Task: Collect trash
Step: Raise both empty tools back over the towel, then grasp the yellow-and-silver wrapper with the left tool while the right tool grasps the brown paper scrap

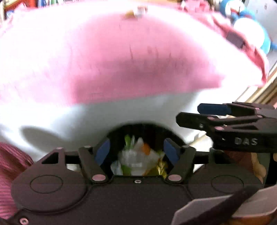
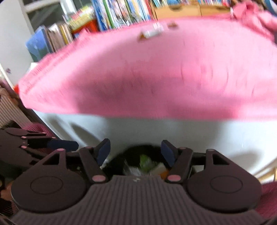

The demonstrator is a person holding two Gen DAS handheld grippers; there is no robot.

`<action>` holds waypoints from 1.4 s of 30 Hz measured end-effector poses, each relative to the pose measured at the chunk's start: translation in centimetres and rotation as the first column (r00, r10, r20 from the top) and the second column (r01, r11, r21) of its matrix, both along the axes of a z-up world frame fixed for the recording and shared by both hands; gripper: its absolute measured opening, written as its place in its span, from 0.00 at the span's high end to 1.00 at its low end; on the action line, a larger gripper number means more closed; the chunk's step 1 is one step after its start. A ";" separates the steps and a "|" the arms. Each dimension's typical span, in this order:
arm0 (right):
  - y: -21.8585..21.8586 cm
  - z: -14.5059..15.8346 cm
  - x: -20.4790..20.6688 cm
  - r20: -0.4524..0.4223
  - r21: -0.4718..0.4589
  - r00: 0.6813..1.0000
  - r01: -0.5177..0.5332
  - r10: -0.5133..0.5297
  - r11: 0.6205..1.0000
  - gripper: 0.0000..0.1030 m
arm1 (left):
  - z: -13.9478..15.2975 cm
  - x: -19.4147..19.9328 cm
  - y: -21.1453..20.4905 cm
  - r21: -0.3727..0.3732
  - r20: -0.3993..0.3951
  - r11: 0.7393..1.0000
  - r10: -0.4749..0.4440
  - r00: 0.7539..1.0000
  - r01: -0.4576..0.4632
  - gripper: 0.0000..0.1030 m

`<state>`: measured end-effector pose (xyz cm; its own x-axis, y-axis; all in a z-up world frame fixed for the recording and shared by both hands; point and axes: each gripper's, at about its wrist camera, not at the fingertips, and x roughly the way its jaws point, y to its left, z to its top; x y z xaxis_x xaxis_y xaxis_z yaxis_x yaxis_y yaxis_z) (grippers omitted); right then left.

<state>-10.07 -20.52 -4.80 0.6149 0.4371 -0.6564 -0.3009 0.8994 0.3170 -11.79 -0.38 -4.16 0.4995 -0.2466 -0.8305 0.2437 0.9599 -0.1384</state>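
Both views are motion-blurred. My left gripper is open above a black bin, its blue pads wide apart with nothing between them. Crumpled white, green and orange wrappers lie inside the bin. My right gripper is also open and empty, over the same bin and its wrappers. It shows side-on at the right of the left wrist view. A few small scraps lie at the far side of the pink cloth; in the right wrist view these scraps also sit far off.
The pink cloth covers a white table directly behind the bin. Bookshelves stand behind the table. A blue and white plush toy sits at the far right. Dark red ribbed fabric shows at the lower left.
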 end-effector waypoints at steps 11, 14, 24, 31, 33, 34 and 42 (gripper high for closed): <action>-2.4 5.7 5.3 0.241 -0.021 0.967 0.091 -0.083 0.996 0.19 | 6.7 5.0 1.2 -0.038 0.271 0.996 0.093 0.958 -0.086 0.19; -3.2 6.8 7.7 0.274 -0.022 0.953 0.139 -0.128 0.990 0.18 | 7.2 7.8 1.0 -0.071 0.320 0.992 0.121 0.940 -0.103 0.18; -3.9 7.8 18.8 0.264 -0.031 0.950 0.180 -0.165 0.983 0.17 | 5.0 19.7 -3.6 -0.034 0.323 0.996 0.092 0.942 -0.086 0.18; -2.5 5.8 26.6 0.189 -0.053 0.965 0.194 -0.180 0.980 0.17 | 3.4 25.3 -5.8 -0.021 0.320 0.995 0.096 0.943 -0.094 0.18; -2.0 5.2 28.6 0.173 -0.084 0.970 0.184 -0.168 0.979 0.17 | 3.1 26.4 -5.7 -0.041 0.318 0.994 0.108 0.942 -0.100 0.21; -1.7 4.8 29.5 0.164 -0.101 0.973 0.180 -0.162 0.979 0.17 | 2.9 26.7 -5.6 -0.052 0.311 0.993 0.113 0.944 -0.102 0.24; 0.4 2.6 34.1 0.058 -0.195 0.987 0.155 -0.147 0.968 0.58 | 2.1 28.1 -4.9 -0.063 0.285 0.993 0.113 0.952 -0.100 0.80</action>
